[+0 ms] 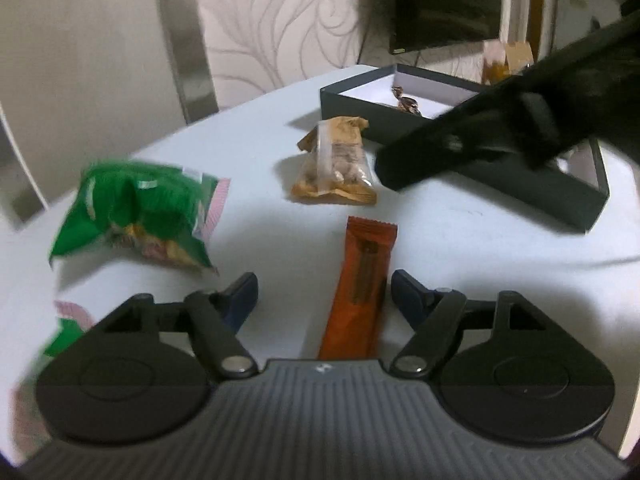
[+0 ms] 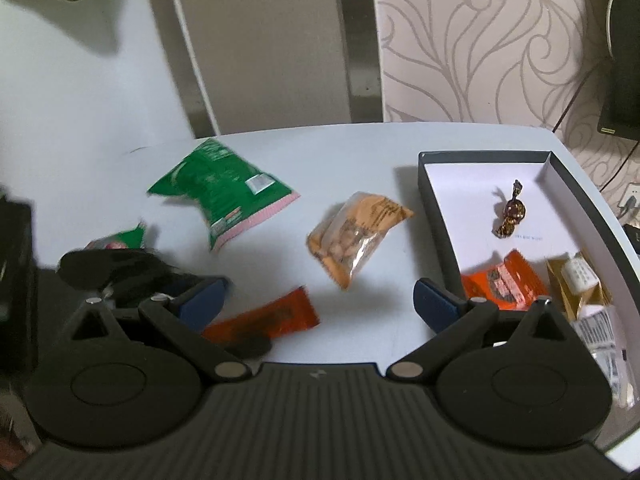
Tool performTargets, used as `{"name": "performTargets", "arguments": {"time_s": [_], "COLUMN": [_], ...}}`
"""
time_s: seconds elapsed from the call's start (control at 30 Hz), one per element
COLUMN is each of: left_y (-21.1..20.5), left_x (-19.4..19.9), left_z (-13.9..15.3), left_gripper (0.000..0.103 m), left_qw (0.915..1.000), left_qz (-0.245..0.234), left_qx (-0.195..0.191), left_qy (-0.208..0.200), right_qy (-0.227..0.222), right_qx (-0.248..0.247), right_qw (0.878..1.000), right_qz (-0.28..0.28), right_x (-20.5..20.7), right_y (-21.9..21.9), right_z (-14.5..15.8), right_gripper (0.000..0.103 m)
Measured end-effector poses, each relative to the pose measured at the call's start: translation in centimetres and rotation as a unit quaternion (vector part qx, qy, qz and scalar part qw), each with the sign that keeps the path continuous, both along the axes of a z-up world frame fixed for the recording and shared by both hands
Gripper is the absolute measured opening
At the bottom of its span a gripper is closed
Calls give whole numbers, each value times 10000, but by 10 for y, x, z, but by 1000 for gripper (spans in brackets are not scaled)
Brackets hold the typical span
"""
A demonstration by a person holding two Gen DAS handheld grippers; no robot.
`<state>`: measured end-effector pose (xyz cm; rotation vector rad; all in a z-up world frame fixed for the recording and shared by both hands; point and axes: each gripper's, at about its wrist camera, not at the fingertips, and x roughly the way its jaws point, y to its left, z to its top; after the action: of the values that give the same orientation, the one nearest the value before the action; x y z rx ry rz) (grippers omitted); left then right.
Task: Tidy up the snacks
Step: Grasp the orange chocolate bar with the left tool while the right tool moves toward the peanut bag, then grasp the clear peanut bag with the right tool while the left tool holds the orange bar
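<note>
An orange snack bar (image 1: 358,288) lies on the white table between the open fingers of my left gripper (image 1: 324,292); it also shows in the right wrist view (image 2: 264,318). A tan nut packet (image 1: 338,162) (image 2: 356,230) and a green bag (image 1: 140,212) (image 2: 224,192) lie beyond. A dark box (image 1: 568,196) (image 2: 436,200) holds a brown wrapped candy (image 2: 512,210), an orange packet (image 2: 504,284) and a gold packet (image 2: 576,284). My right gripper (image 2: 320,300) is open and empty above the table beside the box. Its body (image 1: 500,136) crosses the left wrist view.
A second green packet (image 1: 64,328) (image 2: 120,240) lies at the table's left edge. A white-printed packet (image 2: 600,340) sits in the box's near corner. A chair back (image 2: 260,40) and patterned wall stand behind the table. A dark screen (image 1: 444,0) hangs at the back.
</note>
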<state>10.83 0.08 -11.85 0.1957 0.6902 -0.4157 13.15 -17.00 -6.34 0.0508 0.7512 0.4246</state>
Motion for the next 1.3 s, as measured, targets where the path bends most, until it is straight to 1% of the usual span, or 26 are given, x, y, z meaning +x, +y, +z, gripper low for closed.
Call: {"name": "performTargets", "arguments": {"time_s": [0.07,0.13,0.17,0.2,0.27,0.33,0.43,0.5,0.57,0.6,0.67,0.7,0.8,0.93,1.03,1.1,1.13,1.17,1.2,1.23,1.3], "left_y": [-1,-5,-7,-10,-11,-11,-12,-12,-13,-13,-13,-14,-14,-16,-17,-18,-18,-19,-19,-19,-19], "left_x": [-4,-11,-14,-16,-18,-19,-20,-19,-19,-20,-21,-21,-22,-22,-22,-22,-22,-22,-22,-22,-22], "left_z": [0,2,2,3,3,1,3,2,1,2,1,1,1,1,2,2,2,2,2,2,1], "left_gripper": [66,48,41,29,26,25,25,25,25,25,25,25,26,26,26,26,26,26,26,26,26], "left_qw": [9999,9998,9997,9996,9990,9984,9983,9982,9981,9980,9978,9978,9978,9976,9975,9975,9974,9974,9974,9974,9973], "left_qz": [113,156,192,233,397,482,504,524,550,570,598,604,617,649,668,677,684,692,693,695,706], "left_qx": [-38,-66,-87,-99,-194,-292,-288,-291,-276,-274,-271,-268,-246,-230,-223,-208,-205,-196,-188,-183,-181], "left_qy": [-53,-83,-81,-86,-48,-24,-14,-21,-32,-32,-31,-27,-26,-21,-21,-28,-32,-37,-40,-45,-45], "right_qy": [52,164,225,280,298,279,167,238,399,334,284,296,339,517,465,406,354,306,286,261,276], "right_qx": [-47,-119,-141,-180,-201,-258,-382,-421,-620,-753,-804,-942,-918,-946,-962,-909,-916,-933,-871,-848,-796], "right_qw": [9999,9997,9994,9990,9986,9982,9976,9967,9945,9939,9949,9940,9942,9935,9938,9947,9948,9949,9956,9958,9963], "right_qz": [-93,-170,-219,-286,-394,-454,-551,-647,-747,-735,-534,-478,-448,-357,-297,-245,-261,-249,-195,-227,-184], "right_x": [14,28,34,41,49,57,66,74,83,84,85,85,89,97,97,95,93,91,91,91,90], "right_y": [4,9,11,12,15,21,29,33,38,42,48,52,54,53,54,54,54,53,52,50,49], "right_z": [-3,-10,-13,-18,-23,-28,-32,-37,-46,-49,-54,-56,-56,-54,-53,-52,-51,-50,-49,-47,-46], "right_gripper": [102,101,101,101,101,101,102,102,103,103,103,103,103,103,103,99,94,84,71,69,68]}}
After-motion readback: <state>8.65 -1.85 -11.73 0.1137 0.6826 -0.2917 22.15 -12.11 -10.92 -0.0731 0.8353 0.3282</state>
